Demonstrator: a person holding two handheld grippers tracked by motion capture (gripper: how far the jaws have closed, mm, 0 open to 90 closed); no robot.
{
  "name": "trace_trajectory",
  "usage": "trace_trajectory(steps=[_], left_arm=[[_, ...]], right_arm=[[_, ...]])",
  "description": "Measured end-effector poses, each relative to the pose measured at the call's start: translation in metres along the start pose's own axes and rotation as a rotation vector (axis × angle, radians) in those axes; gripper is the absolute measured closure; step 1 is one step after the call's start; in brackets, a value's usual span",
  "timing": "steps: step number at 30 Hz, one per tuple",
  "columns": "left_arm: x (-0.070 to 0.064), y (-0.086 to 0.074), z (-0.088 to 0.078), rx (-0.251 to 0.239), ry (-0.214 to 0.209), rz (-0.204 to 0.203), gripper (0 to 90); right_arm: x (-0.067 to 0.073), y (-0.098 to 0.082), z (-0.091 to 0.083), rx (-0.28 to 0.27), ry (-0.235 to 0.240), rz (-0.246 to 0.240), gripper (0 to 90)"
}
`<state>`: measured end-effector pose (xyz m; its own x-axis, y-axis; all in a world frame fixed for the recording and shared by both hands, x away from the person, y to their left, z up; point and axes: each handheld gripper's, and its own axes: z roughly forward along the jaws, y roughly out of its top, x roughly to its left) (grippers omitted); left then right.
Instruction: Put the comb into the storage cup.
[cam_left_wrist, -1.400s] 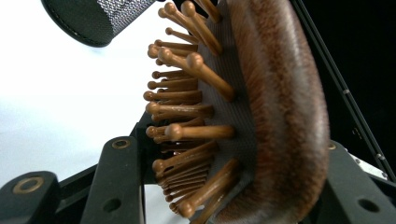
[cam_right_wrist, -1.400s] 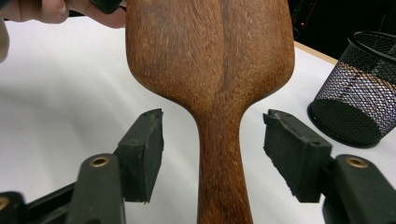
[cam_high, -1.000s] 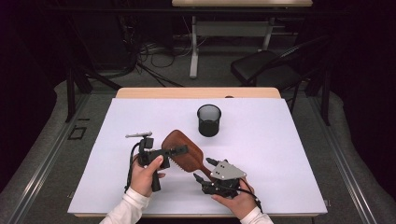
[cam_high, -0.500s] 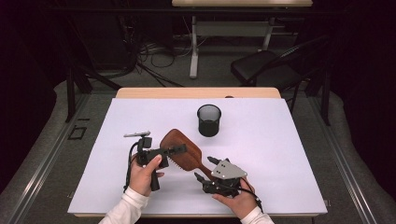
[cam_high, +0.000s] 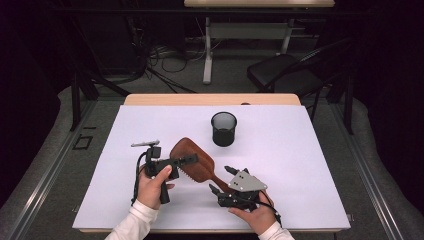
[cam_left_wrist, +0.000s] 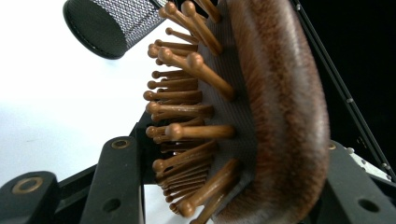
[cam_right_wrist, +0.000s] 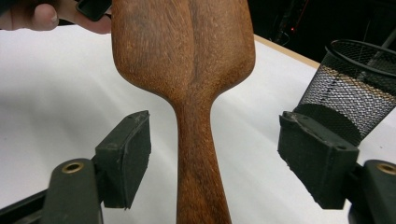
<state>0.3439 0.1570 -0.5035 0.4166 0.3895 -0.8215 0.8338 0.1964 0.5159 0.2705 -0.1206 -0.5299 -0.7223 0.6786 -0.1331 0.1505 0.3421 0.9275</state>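
Observation:
A brown wooden hairbrush (cam_high: 189, 151) hangs just above the white table, with its bristles toward the person. My left gripper (cam_high: 193, 160) is shut on the brush head (cam_left_wrist: 275, 107), one jaw on the bristle side and one on the wooden back. My right gripper (cam_high: 220, 178) is open, and its jaws have just been opening. The brush handle (cam_right_wrist: 198, 154) runs between its two pads (cam_right_wrist: 130, 154) without touching either. My left gripper (cam_left_wrist: 233, 168) and my right gripper (cam_right_wrist: 215, 154) each look along the brush.
A black mesh cup (cam_high: 223, 128) stands upright behind the brush, near the middle of the white tabletop (cam_high: 310, 165); it also appears as the mesh cup (cam_right_wrist: 345, 88) at right. A black chair (cam_high: 285, 75) and cables lie beyond the far table edge.
The right gripper's jaws stand a little wider around the handle. Both hands and the brush have kept their places.

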Motion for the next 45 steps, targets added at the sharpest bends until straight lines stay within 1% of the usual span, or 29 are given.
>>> trace_trajectory(steps=[1,3,4,6,7,8,9,11,14,17,20,25,28,31,33,37,39,42,45], left_arm=[[0.0,0.0,0.0,-0.001,0.001,-0.004,51.0],[0.001,0.001,-0.001,-0.003,0.002,0.002,51.0],[0.001,0.001,-0.001,-0.005,0.003,-0.006,50.9],[0.002,0.002,-0.002,-0.012,0.004,-0.005,50.9],[0.002,0.002,-0.002,-0.012,0.008,0.0,50.9],[0.003,0.002,-0.002,-0.014,0.011,0.0,50.9],[0.003,0.003,-0.002,-0.014,0.012,0.0,50.9],[0.003,0.003,-0.002,-0.016,0.012,-0.003,50.9],[0.004,0.004,-0.002,-0.021,0.002,-0.001,50.9],[0.004,0.005,-0.003,-0.023,0.003,0.007,50.8],[0.004,0.005,-0.004,-0.028,0.007,0.001,50.8],[0.004,0.006,-0.005,-0.032,0.01,0.014,50.8],[0.002,0.006,-0.005,-0.032,0.009,0.012,50.7],[0.002,0.006,-0.006,-0.038,0.015,0.014,50.7],[0.002,0.006,-0.006,-0.041,0.015,0.015,50.8],[0.002,0.007,-0.007,-0.043,0.018,0.019,50.7],[0.002,0.007,-0.008,-0.048,0.018,0.014,50.7],[0.002,0.007,-0.01,-0.048,0.024,0.02,50.7],[0.002,0.008,-0.011,-0.057,0.028,0.023,50.7]], right_arm=[[0.0,0.0,0.0,-0.004,-0.001,0.0,25.0],[-0.002,0.001,-0.003,-0.014,-0.004,0.003,24.4],[-0.004,0.002,-0.004,-0.025,-0.007,0.015,22.6],[-0.005,0.003,-0.005,-0.027,-0.007,0.017,22.3],[-0.007,0.003,-0.006,-0.025,-0.006,0.021,22.3],[-0.009,0.004,-0.007,-0.026,-0.004,0.035,21.3],[-0.009,0.004,-0.007,-0.026,-0.004,0.035,21.3],[-0.012,0.004,-0.008,-0.026,0.001,0.051,20.1],[-0.016,0.006,-0.01,-0.028,-0.009,0.06,16.4],[-0.019,0.007,-0.012,-0.022,-0.025,0.067,15.4],[-0.022,0.007,-0.013,-0.021,-0.027,0.072,14.6],[-0.023,0.007,-0.016,-0.011,-0.041,0.081,14.5],[-0.025,0.007,-0.017,0.001,-0.027,0.089,14.6],[-0.026,0.007,-0.019,0.015,-0.012,0.074,14.3],[-0.027,0.007,-0.02,0.011,-0.008,0.072,13.7],[-0.028,0.007,-0.02,0.02,-0.005,0.089,9.2],[-0.03,0.006,-0.019,0.031,-0.007,0.094,5.4],[-0.032,0.005,-0.019,0.039,-0.01,0.099,0.0],[-0.033,0.005,-0.019,0.037,-0.022,0.105,0.0]])
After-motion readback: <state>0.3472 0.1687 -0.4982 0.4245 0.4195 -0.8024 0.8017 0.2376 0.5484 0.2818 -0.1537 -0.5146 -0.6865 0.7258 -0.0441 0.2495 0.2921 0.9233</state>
